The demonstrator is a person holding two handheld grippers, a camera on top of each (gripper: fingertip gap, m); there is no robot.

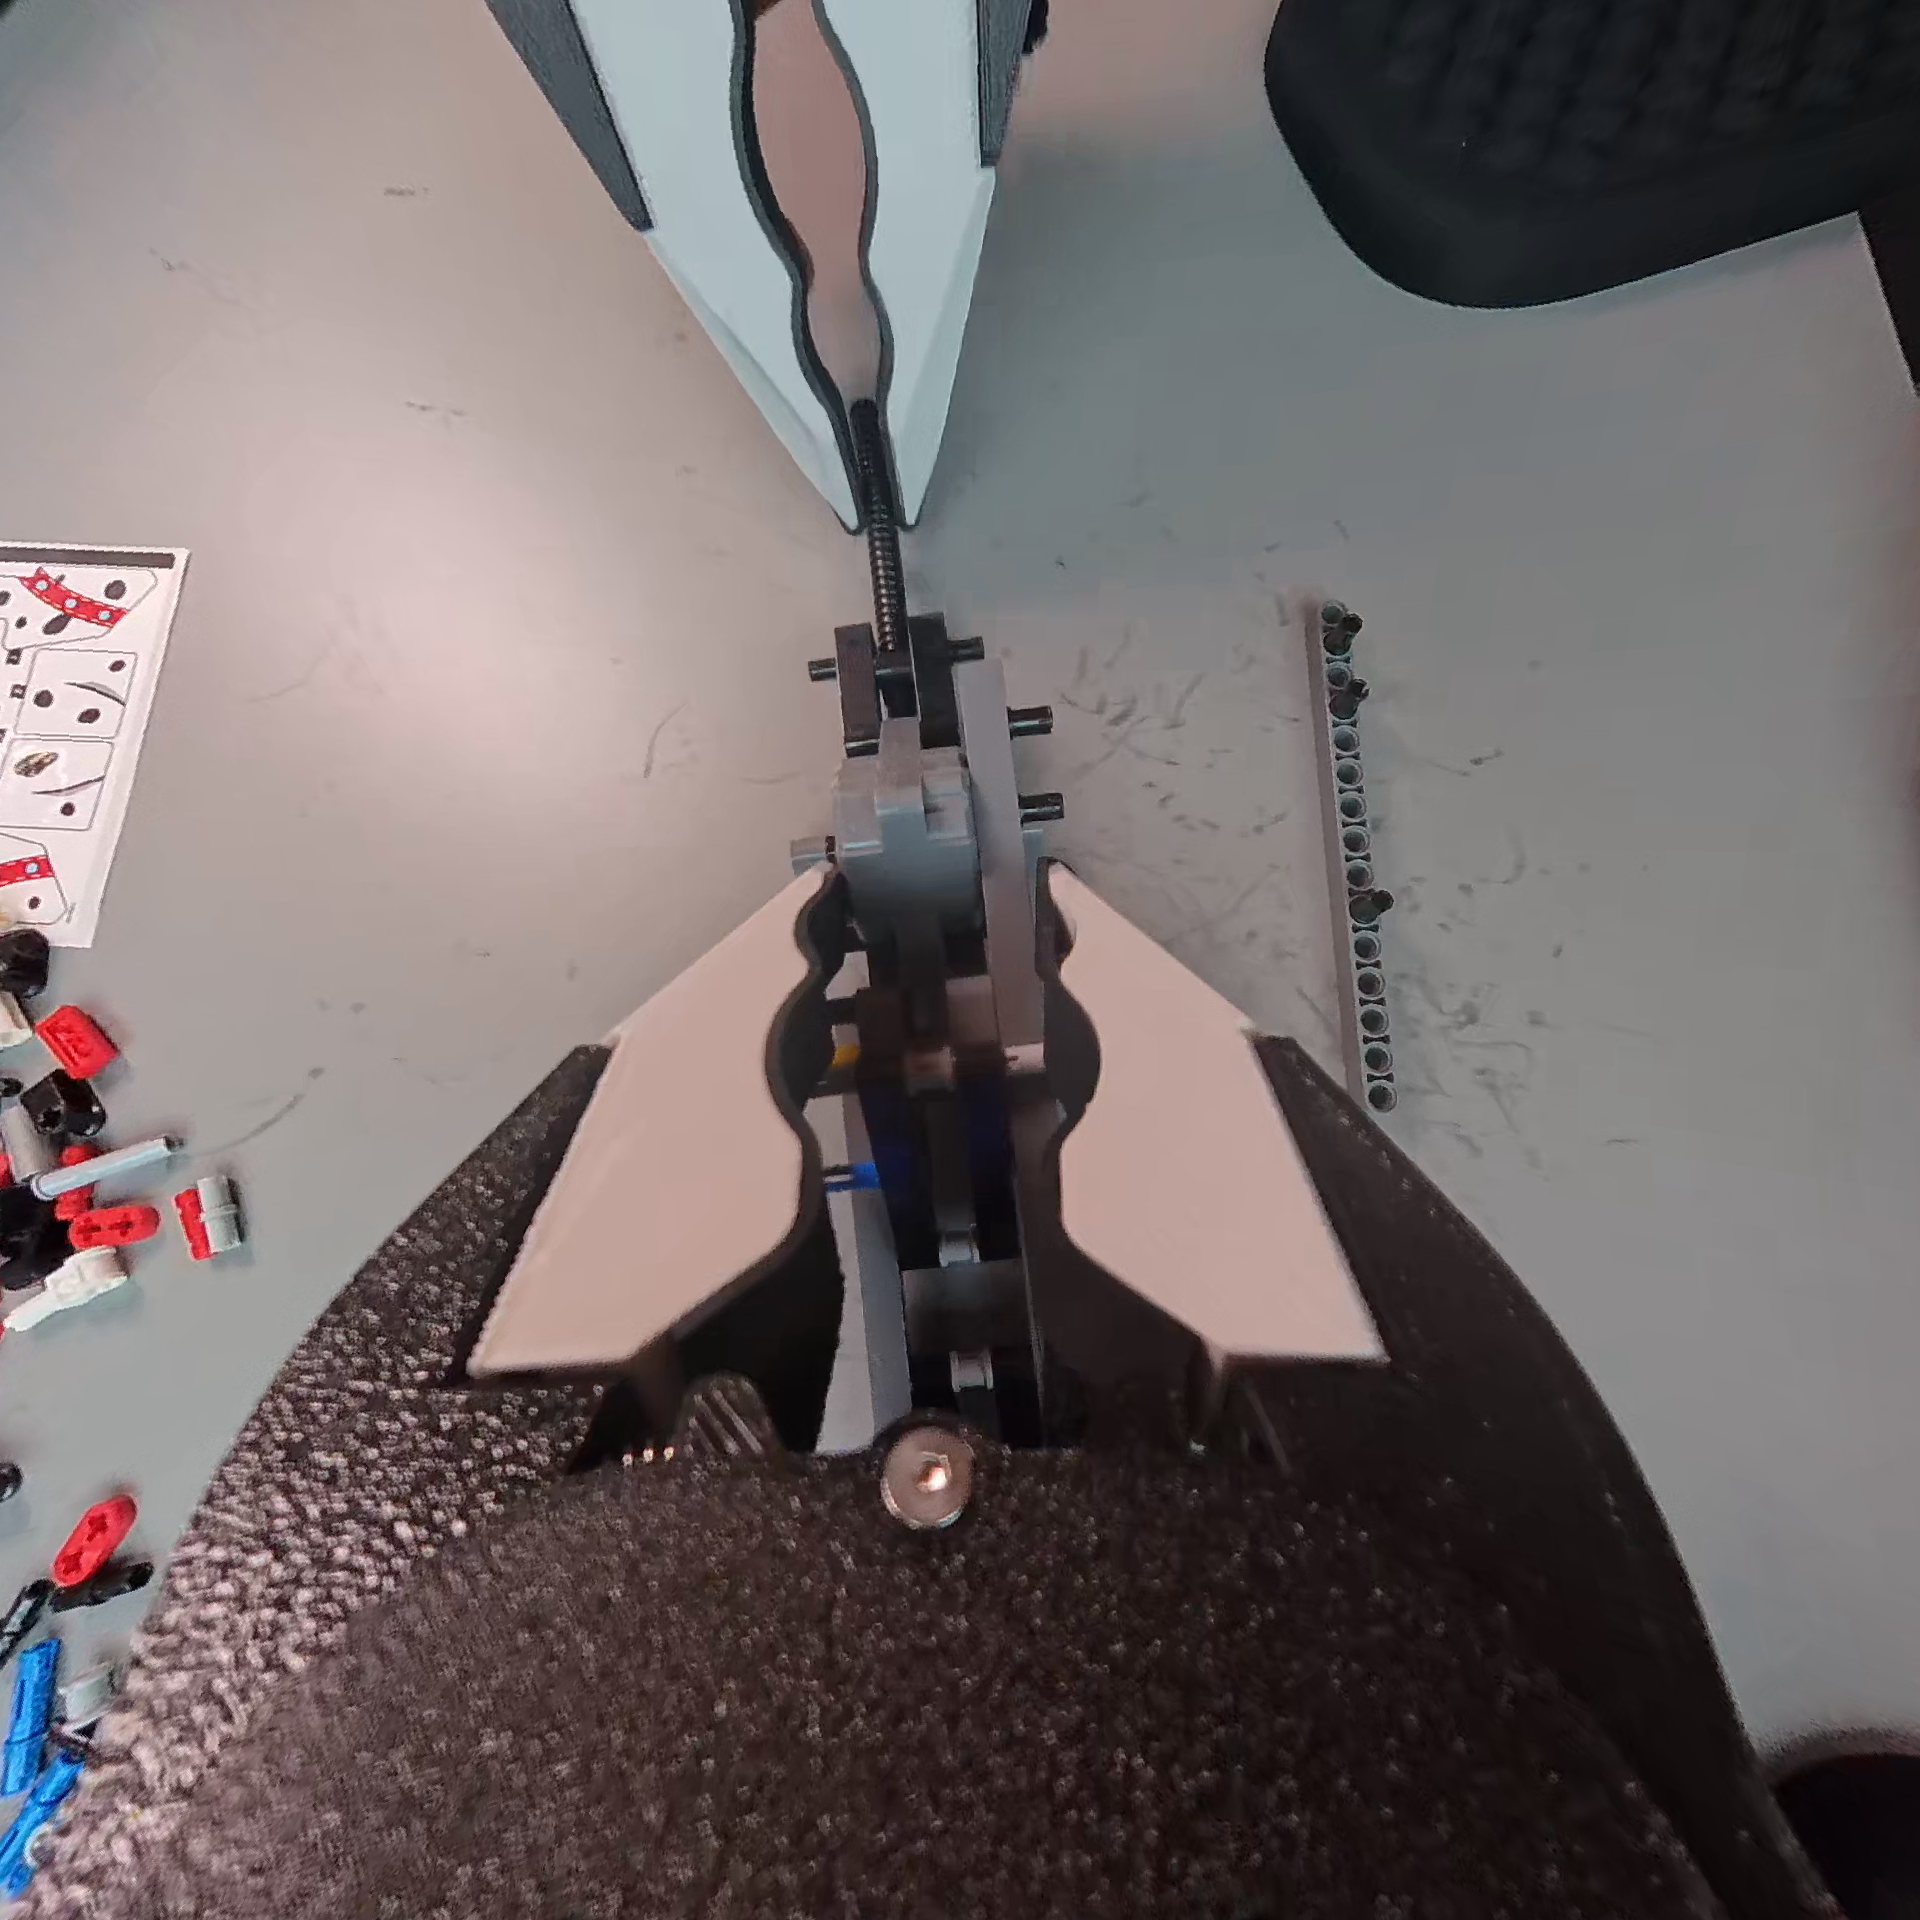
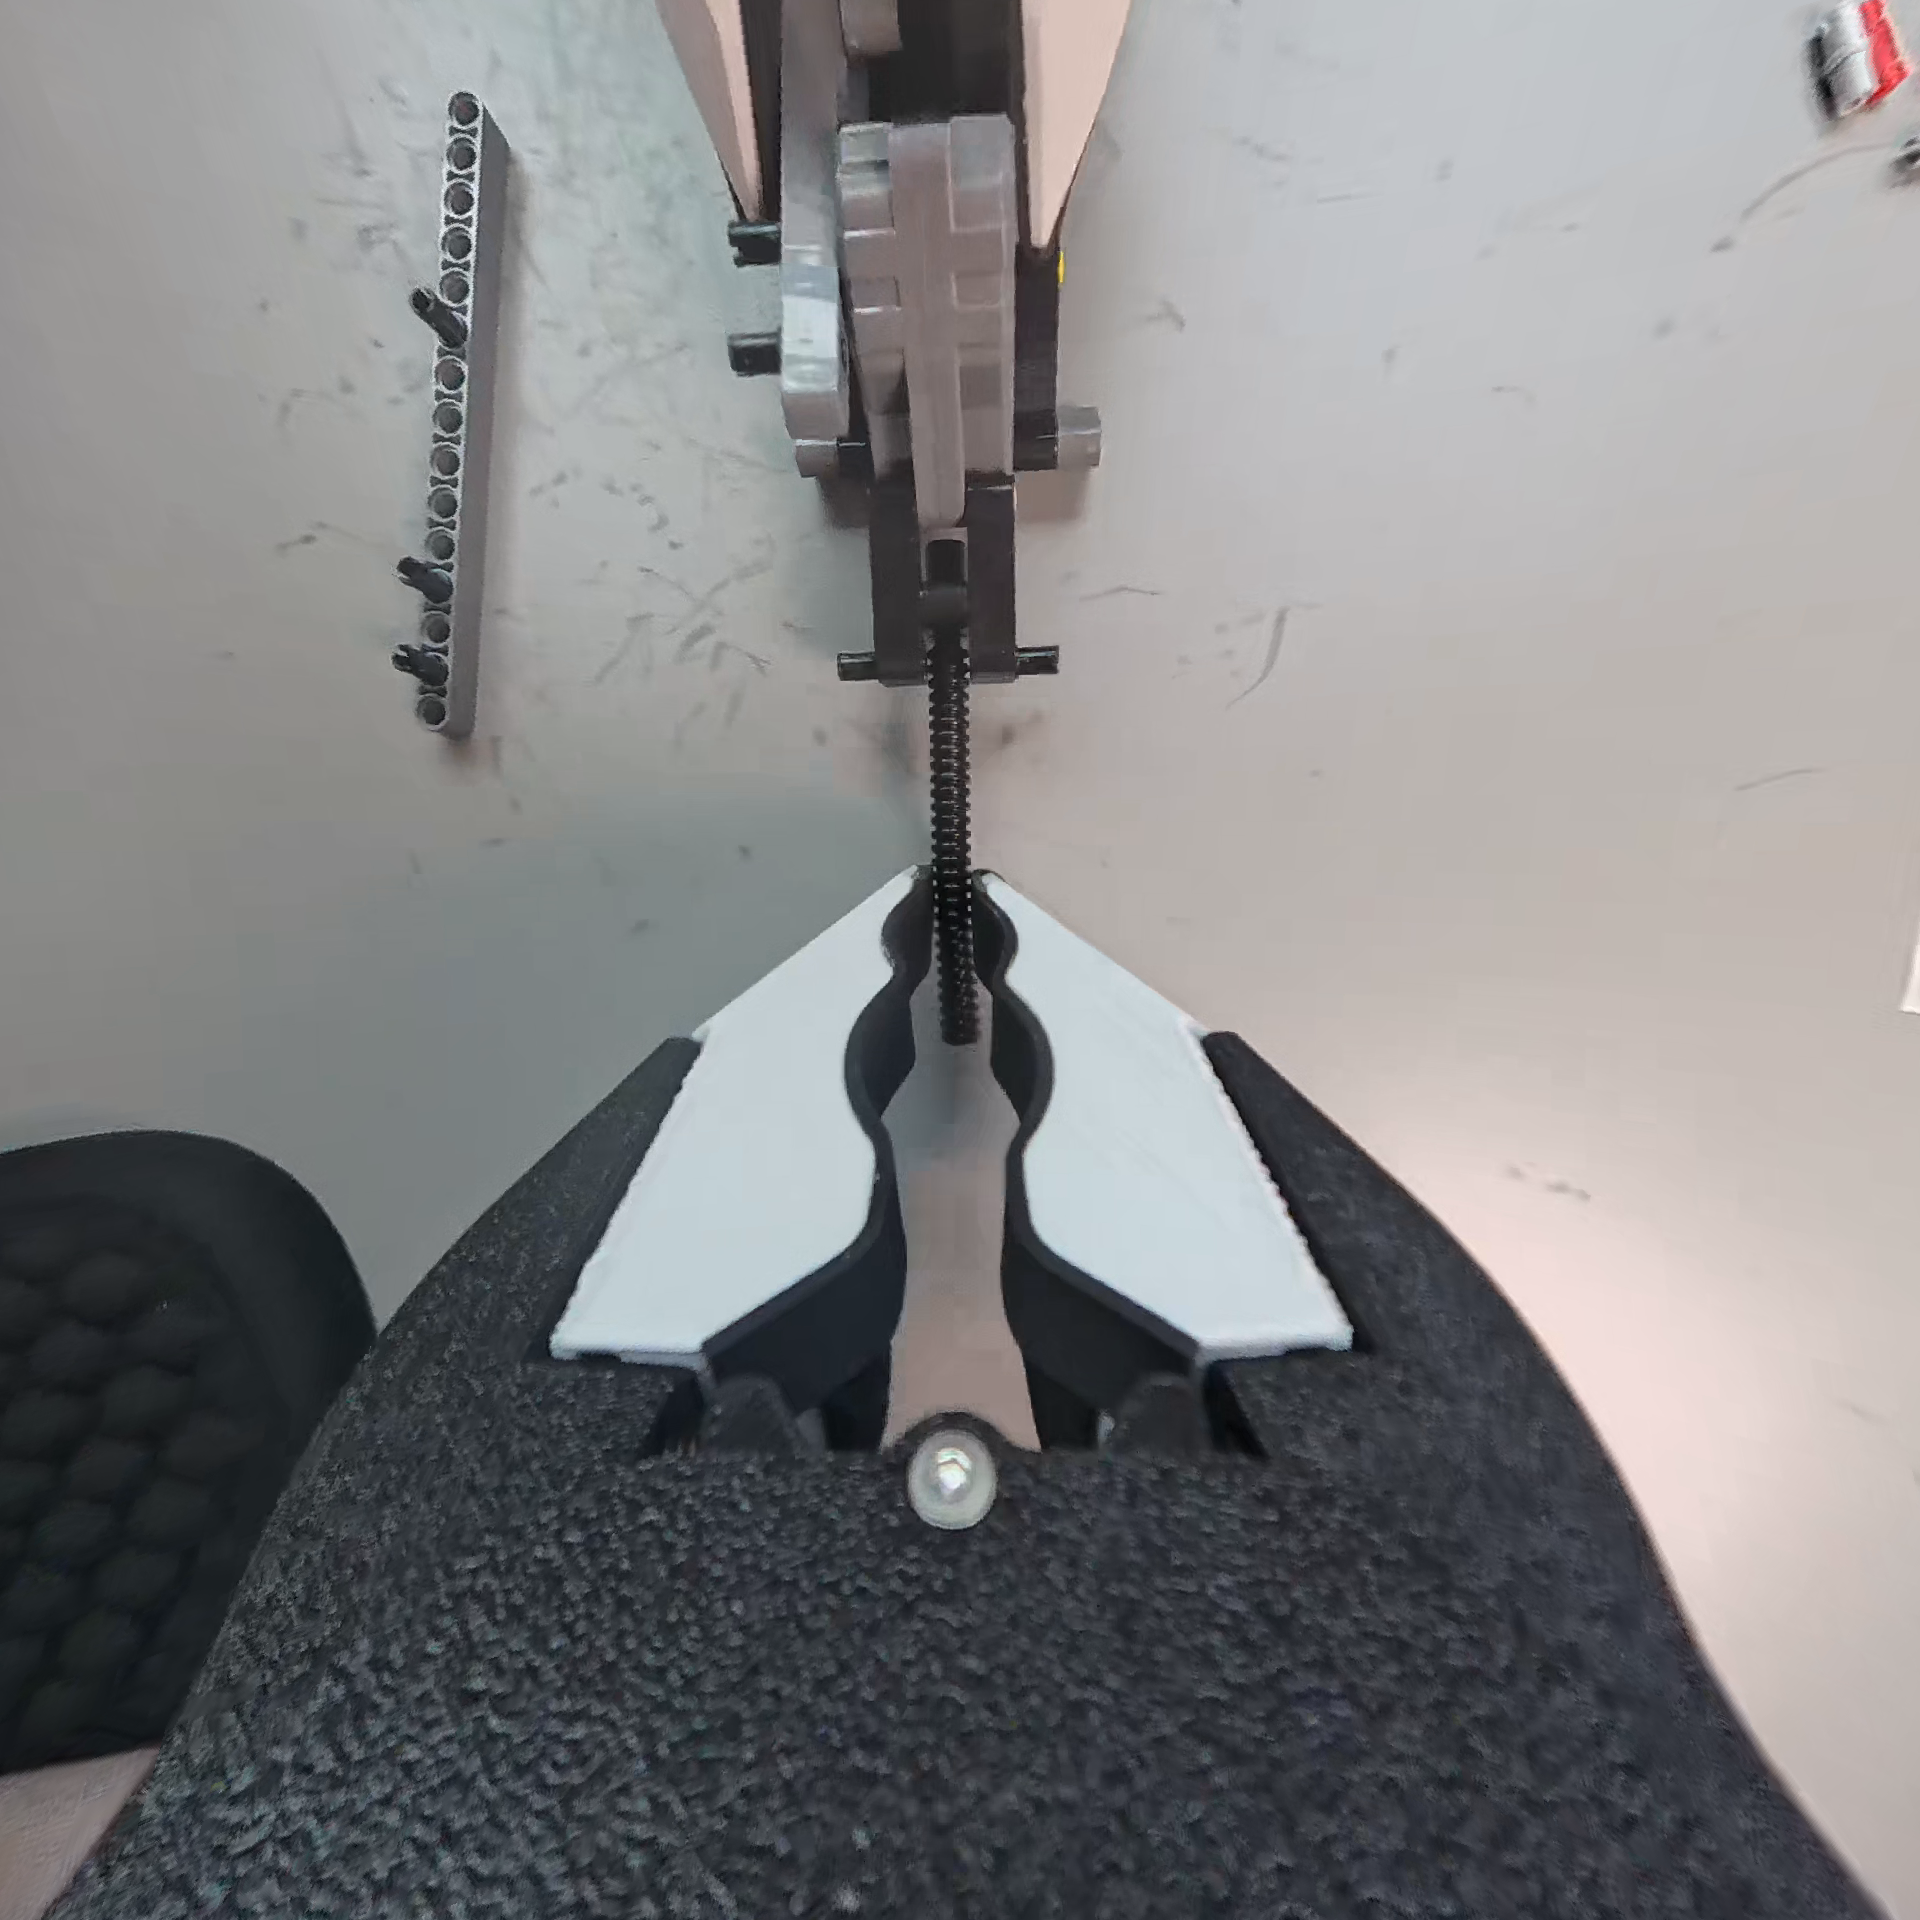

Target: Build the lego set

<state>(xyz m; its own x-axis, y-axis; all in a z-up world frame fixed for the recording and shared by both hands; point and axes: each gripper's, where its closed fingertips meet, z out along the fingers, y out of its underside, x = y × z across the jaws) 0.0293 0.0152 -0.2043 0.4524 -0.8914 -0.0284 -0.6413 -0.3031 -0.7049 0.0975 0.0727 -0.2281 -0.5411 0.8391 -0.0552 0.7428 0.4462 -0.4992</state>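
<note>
The left gripper (image 1: pixel 935 883), at the lower centre of its own view, has its fingers clamped on a grey and black Technic sub-assembly (image 1: pixel 914 821), which projects from the fingertips toward frame centre. The right gripper (image 2: pixel 951 883), at lower centre of its view, has its fingers pinched on a black ribbed rod (image 2: pixel 953 790). The rod's far end sits between the two black arms of the fork (image 2: pixel 943 592) at the tip of the assembly; whether it is fully seated cannot be determined.

Both parts appear held above the grey table (image 1: pixel 468 416).

Risks noted:
- The rod is thin and held only near its end. In my judgement, any off-axis push would bend it or pivot it in the fingertips.
- The black pins (image 1: pixel 1039 717) protruding from the assembly's side could snag or be knocked loose if the grippers converge.
- A hard push might slide the assembly back within the left grip.

Ancillary items: a long grey perforated beam (image 1: pixel 1351 852) at right of the left view; loose red, black and blue parts (image 1: pixel 94 1195) and a sticker sheet (image 1: pixel 73 727) at left edge.
</note>
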